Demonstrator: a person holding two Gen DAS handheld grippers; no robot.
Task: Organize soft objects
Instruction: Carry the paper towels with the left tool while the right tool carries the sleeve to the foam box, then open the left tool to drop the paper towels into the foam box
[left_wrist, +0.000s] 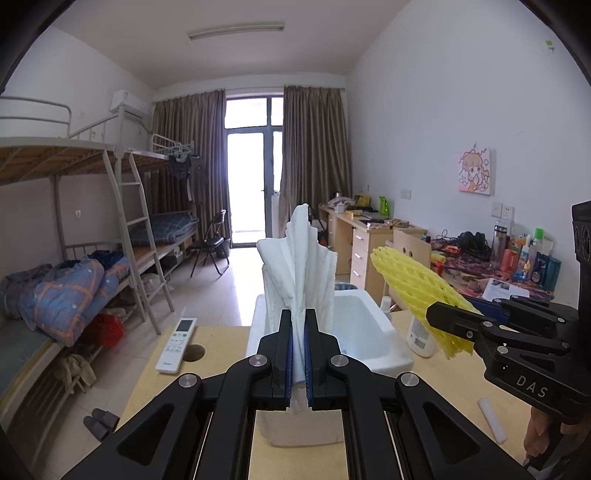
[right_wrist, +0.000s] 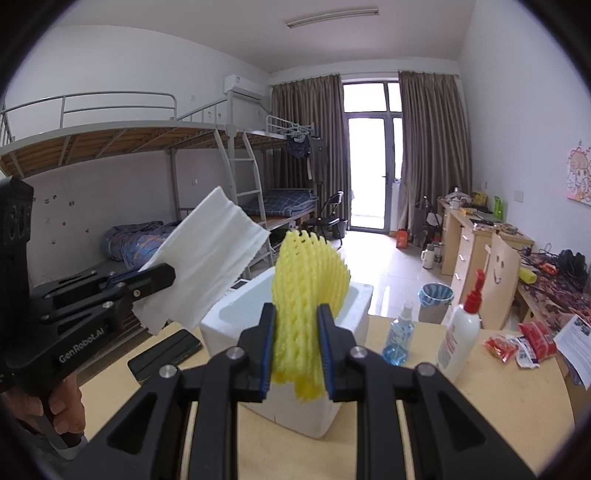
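My left gripper (left_wrist: 299, 321) is shut on a white soft foam sheet (left_wrist: 301, 266), which stands up folded above an open white foam box (left_wrist: 365, 332). To its right, my right gripper (left_wrist: 439, 317) is shut on a yellow foam net sleeve (left_wrist: 417, 291). In the right wrist view the right gripper (right_wrist: 297, 314) pinches that yellow net (right_wrist: 310, 280) over the same white box (right_wrist: 354, 306), and the left gripper (right_wrist: 162, 277) holds the white sheet (right_wrist: 210, 254) up at the left. Both items hang in the air above the box, clear of the table.
On the pale wooden table (right_wrist: 498, 391): a white remote (left_wrist: 177, 343), a dark phone (right_wrist: 166, 354), a blue spray bottle (right_wrist: 399, 336), a white lotion bottle with a red pump (right_wrist: 461, 332), red snack packets (right_wrist: 521, 343) and a small white foam cylinder (left_wrist: 491, 419). Bunk beds at the left, desks at the right.
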